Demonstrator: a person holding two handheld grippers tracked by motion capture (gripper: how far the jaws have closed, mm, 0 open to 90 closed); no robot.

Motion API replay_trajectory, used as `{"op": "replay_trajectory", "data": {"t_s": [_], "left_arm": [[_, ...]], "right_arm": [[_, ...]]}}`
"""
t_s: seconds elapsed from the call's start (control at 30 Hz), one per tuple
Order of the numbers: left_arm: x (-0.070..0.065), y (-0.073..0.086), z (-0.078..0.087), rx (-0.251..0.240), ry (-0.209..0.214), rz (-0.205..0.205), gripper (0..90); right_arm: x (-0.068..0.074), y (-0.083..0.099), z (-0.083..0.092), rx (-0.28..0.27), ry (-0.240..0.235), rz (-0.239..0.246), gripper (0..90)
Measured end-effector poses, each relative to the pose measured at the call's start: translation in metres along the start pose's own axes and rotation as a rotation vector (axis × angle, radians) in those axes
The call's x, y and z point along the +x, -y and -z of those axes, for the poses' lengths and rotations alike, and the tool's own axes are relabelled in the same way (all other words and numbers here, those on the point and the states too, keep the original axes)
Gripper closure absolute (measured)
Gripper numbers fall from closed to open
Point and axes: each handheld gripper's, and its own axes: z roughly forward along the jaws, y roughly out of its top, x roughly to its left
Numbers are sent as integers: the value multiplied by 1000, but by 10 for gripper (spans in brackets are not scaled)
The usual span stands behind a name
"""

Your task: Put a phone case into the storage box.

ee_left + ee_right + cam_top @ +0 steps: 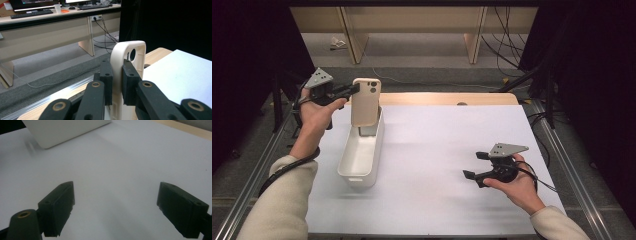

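We look down on a white counter [437,165] from above, with a person's two forearms in cream sleeves coming in from the bottom edge. At the left, the left tool [357,90] is raised above the counter and closed on a beige phone case [366,101], pinching it near its top edge. The case stands nearly upright, its camera cut-out at the top, and its lower end dips into the far end of a long white bin [361,159] that sits on the left part of the counter. We cannot tell whether the case touches the bin's floor.

From the left gripper view, the two black jaws press on either side of the case's [128,65] thin wall, with the rounded corner and camera opening rising above them.

At the right, well apart from the bin, the right tool [476,165] rests low over the counter in the person's hand, its jaws spread wide with nothing between them. The right gripper view shows those jaws apart over bare white surface [112,170], with a corner of the bin [62,131] at the top left.
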Motion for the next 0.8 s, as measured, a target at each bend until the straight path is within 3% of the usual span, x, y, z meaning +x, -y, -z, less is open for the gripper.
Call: {"op": "replay_trajectory", "data": {"t_s": [0.8], "left_arm": [[10,21,-13,37,-17,14,806]], "right_arm": [[0,0,0,3,-4,6,157]]}}
